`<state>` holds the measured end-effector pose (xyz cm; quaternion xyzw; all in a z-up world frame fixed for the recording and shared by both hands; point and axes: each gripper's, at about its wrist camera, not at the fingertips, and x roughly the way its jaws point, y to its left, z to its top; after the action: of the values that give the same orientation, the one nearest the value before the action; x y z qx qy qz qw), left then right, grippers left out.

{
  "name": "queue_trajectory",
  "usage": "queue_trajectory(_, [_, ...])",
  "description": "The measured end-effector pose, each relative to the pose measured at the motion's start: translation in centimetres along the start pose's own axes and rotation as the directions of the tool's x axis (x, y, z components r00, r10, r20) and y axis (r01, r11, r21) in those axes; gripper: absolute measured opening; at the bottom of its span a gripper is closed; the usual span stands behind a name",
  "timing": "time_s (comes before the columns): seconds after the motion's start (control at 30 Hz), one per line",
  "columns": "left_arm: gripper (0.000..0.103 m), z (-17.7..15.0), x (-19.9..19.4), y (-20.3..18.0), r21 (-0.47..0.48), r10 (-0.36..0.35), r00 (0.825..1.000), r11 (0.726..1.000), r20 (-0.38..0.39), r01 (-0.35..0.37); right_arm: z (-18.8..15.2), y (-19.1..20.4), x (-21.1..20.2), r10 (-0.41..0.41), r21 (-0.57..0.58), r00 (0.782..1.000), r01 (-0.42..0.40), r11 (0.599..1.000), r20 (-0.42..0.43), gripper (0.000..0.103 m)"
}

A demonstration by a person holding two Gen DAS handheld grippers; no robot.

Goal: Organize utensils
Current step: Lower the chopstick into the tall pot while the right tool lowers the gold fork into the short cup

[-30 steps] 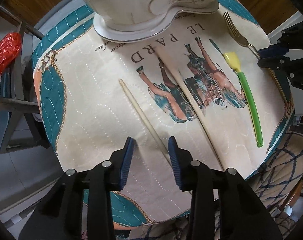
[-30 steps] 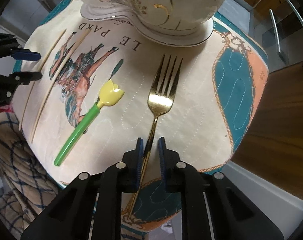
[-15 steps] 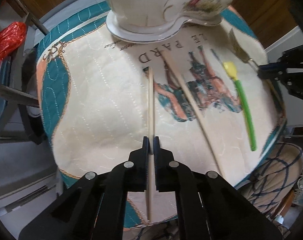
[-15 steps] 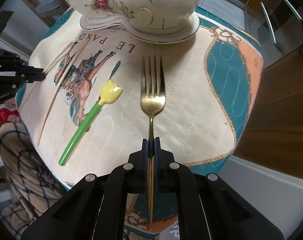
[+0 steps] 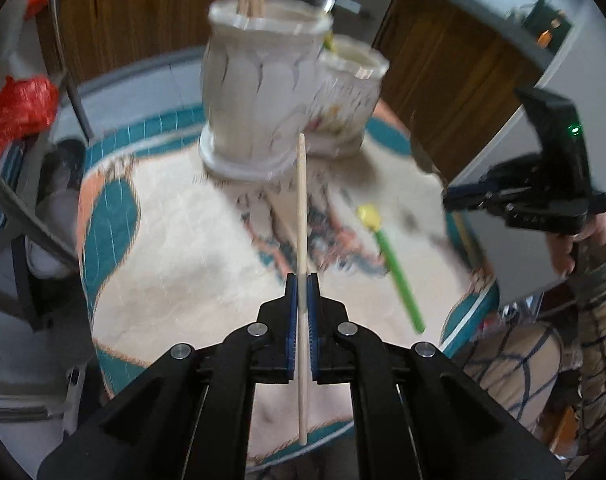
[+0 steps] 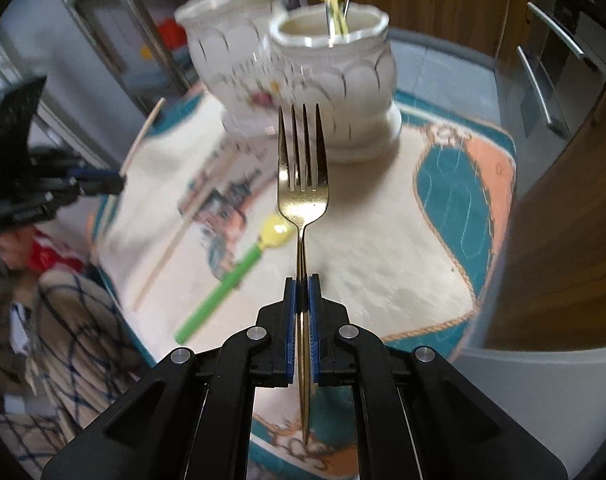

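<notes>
My left gripper [image 5: 302, 280] is shut on a wooden chopstick [image 5: 301, 208] and holds it above the quilted mat [image 5: 175, 248]. My right gripper [image 6: 302, 282] is shut on a gold fork [image 6: 302, 184], lifted with its tines toward the white two-cup ceramic holder [image 6: 331, 92]. The holder also shows in the left wrist view [image 5: 263, 96], with chopsticks in its left cup. A green utensil with a yellow tip [image 5: 391, 264] lies on the mat; it also shows in the right wrist view [image 6: 227, 280]. Another chopstick [image 6: 183, 236] lies on the mat.
The mat covers a small round table whose edge drops off close on all sides. A red bag [image 5: 15, 112] hangs at the left. Wooden cabinets [image 6: 563, 220] stand at the right. The person's checked trousers [image 5: 543, 368] are beside the table.
Both grippers have risen from the mat and pulled back, the left carrying the chopstick and the right carrying the fork. The whole holder is now in view.
</notes>
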<state>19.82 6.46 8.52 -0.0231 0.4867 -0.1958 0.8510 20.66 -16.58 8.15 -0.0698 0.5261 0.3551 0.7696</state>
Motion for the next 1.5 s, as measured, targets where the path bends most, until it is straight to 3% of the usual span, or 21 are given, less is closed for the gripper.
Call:
queue_trajectory(0.13, [0.004,-0.2,-1.5,-1.5,0.014,0.020,0.990,1.000,0.138,-0.022,0.1,-0.1,-1.6,0.014,0.021,0.993,-0.017,1.000,0.121,0.007])
queue_trajectory(0.3, [0.004,0.3,-3.3,-3.2,0.033,0.048,0.957,0.998,0.287,-0.060,0.6,0.8,-3.6,-0.020,0.035,0.963,0.011,0.999,0.267,0.007])
queue_trajectory(0.5, [0.004,2.0,-5.3,-4.0,0.037,0.086,0.900,0.993,0.427,-0.112,2.0,1.1,-5.1,-0.059,0.049,0.923,0.043,0.998,0.380,0.007])
queue_trajectory(0.7, [0.004,4.3,-6.8,-3.5,-0.018,0.080,0.836,0.996,0.543,-0.084,4.0,1.8,-7.2,-0.084,0.052,0.873,0.068,0.996,0.480,0.007])
queue_trajectory(0.9, [0.004,7.2,-9.1,-2.9,-0.050,0.105,0.739,0.994,0.665,-0.096,6.0,2.5,-9.4,-0.088,0.033,0.828,0.084,0.996,0.554,0.007])
queue_trajectory(1.13, [0.004,10.1,-9.0,-1.8,-0.078,0.100,0.677,0.995,0.729,-0.064,8.4,2.8,-10.8,-0.080,0.026,0.774,0.082,0.996,0.628,0.007])
queue_trajectory(1.23, [0.004,11.1,-9.1,-1.4,-0.091,0.104,0.642,0.994,0.760,-0.053,9.6,2.9,-11.0,-0.105,0.037,0.746,0.107,0.994,0.658,0.007])
queue_trajectory(1.3, [0.004,11.4,-9.0,-1.3,-0.098,0.117,0.609,0.993,0.785,-0.064,10.2,3.0,-10.9,-0.121,0.045,0.733,0.123,0.991,0.670,0.007])
queue_trajectory(1.37, [0.004,11.4,-8.8,-1.2,-0.101,0.128,0.559,0.992,0.819,-0.079,10.7,2.8,-10.6,-0.134,0.053,0.719,0.135,0.990,0.682,0.007])
queue_trajectory(1.43, [0.004,11.4,-8.0,-0.9,-0.112,0.145,0.531,0.989,0.835,-0.094,11.1,2.6,-10.2,-0.154,0.060,0.708,0.155,0.986,0.690,0.007])
queue_trajectory(1.5, [0.004,11.5,-6.8,-0.4,-0.113,0.142,0.537,0.990,0.832,-0.087,11.3,2.2,-9.4,-0.160,0.064,0.715,0.160,0.985,0.681,0.007])
